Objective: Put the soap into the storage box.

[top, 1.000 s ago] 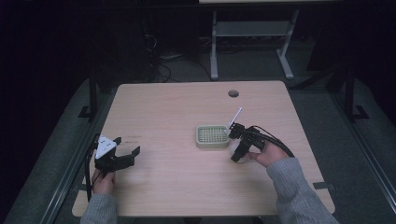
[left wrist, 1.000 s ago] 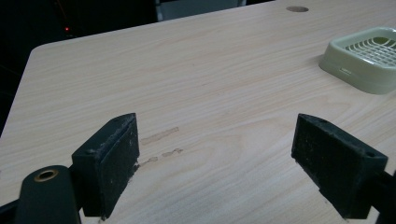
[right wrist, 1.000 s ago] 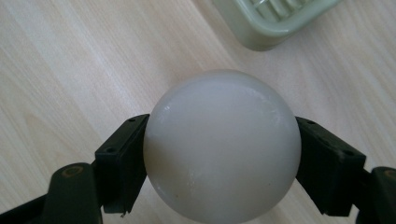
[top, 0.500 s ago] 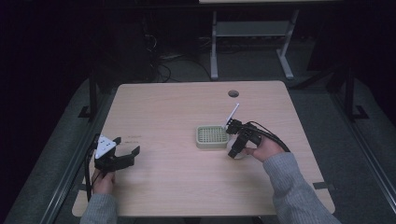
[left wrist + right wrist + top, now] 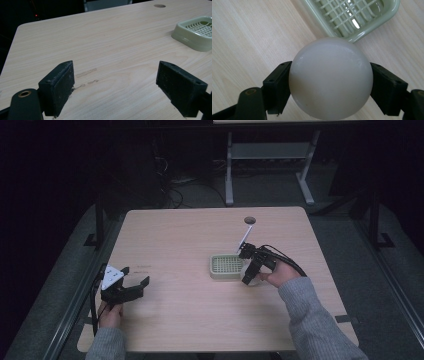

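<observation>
Your table (image 5: 190,320) is pale wood, no readable writing anywhere. Green slatted basket (image 5: 226,266) sits mid-table. Your right gripper (image 5: 329,82) clamps a white ball (image 5: 330,77) just beside the basket. Your left gripper (image 5: 115,85) rests near the left edge, jaws wide, empty.

The left hand-held gripper (image 5: 131,287) sits near the worktop's (image 5: 190,320) left front corner, held low by the left hand (image 5: 111,314), its jaws spread wide with bare wood between them. The left forearm, in a grey sleeve (image 5: 102,347), enters over the front edge. The right hand-held gripper (image 5: 248,270) is toward the right edge, about midway back, pointing down and leftward; its jaws clamp a white ball (image 5: 330,78) on both sides. The right hand (image 5: 280,272) grips it from behind, its grey-sleeved forearm angling from the front right corner.
</observation>
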Action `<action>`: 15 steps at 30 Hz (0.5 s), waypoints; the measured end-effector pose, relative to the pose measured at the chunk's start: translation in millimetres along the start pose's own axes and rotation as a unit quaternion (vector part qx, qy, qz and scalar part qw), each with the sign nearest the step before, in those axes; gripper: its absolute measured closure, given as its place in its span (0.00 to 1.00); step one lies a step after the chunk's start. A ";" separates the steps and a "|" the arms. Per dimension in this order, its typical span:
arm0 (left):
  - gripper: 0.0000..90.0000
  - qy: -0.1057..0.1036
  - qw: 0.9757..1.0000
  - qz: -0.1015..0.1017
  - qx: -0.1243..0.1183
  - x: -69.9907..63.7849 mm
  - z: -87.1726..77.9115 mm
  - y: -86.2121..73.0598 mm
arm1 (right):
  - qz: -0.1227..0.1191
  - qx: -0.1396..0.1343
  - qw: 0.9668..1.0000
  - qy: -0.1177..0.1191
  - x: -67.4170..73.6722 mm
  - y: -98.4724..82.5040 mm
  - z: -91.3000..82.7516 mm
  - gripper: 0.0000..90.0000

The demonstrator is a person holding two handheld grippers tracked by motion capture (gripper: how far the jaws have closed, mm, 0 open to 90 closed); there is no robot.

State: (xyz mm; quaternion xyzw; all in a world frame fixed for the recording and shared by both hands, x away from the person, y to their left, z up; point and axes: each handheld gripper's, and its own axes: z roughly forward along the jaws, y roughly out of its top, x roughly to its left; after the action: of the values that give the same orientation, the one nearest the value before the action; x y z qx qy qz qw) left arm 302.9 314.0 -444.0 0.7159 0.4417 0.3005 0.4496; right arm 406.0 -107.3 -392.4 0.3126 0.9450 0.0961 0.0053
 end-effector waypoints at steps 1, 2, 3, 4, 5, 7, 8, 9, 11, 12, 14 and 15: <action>0.16 0.000 1.000 0.000 0.000 0.0 0.0 0.0 | -0.003 -0.004 1.000 0.000 -1.2 1.0 -0.4 0.26; 0.16 0.000 1.000 0.000 0.000 0.0 0.0 0.0 | 0.000 -0.004 1.000 -0.002 -1.2 1.9 -1.1 0.26; 0.16 0.000 1.000 -0.001 0.000 0.0 0.1 0.0 | -0.002 -0.003 1.000 -0.003 -2.0 2.7 -1.3 0.26; 0.16 -0.001 1.000 0.000 0.000 0.1 0.1 0.0 | -0.002 0.001 1.000 -0.002 -3.4 5.2 -1.2 0.26; 0.16 0.000 1.000 0.000 0.000 0.1 0.1 0.0 | -0.002 0.001 1.000 -0.002 -3.4 5.2 -1.2 0.26; 0.16 -0.001 1.000 -0.001 0.000 0.2 0.0 0.0 | -0.003 0.001 1.000 -0.003 -4.5 7.2 -1.3 0.26; 0.17 0.000 1.000 -0.002 0.000 0.4 -0.1 0.0 | 0.000 -0.003 1.000 0.001 -6.2 8.7 -1.4 0.26; 0.16 0.000 1.000 -0.002 0.000 0.4 -0.1 0.0 | 0.002 -0.003 1.000 0.003 -6.7 9.2 -1.1 0.26; 0.16 -0.001 1.000 -0.002 0.000 0.6 -0.2 0.0 | 0.005 0.000 1.000 0.003 -6.7 10.0 -0.8 0.26; 0.16 0.000 1.000 -0.002 0.000 0.5 -0.2 0.0 | 0.001 0.003 1.000 0.000 -7.1 12.3 -0.2 0.26; 0.16 0.000 1.000 -0.002 -0.001 0.3 -0.2 -0.1 | 0.000 0.001 1.000 0.003 -7.5 15.0 -0.7 0.26; 0.16 0.000 1.000 -0.002 0.000 0.3 -0.3 0.0 | 0.000 0.001 1.000 0.003 -7.5 15.0 -0.7 0.26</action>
State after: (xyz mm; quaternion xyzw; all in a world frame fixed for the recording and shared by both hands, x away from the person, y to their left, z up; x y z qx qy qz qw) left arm 302.8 314.4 -443.8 0.7147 0.4432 0.2993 0.4506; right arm 420.8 -100.0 -389.3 0.3123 0.9451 0.0963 0.0028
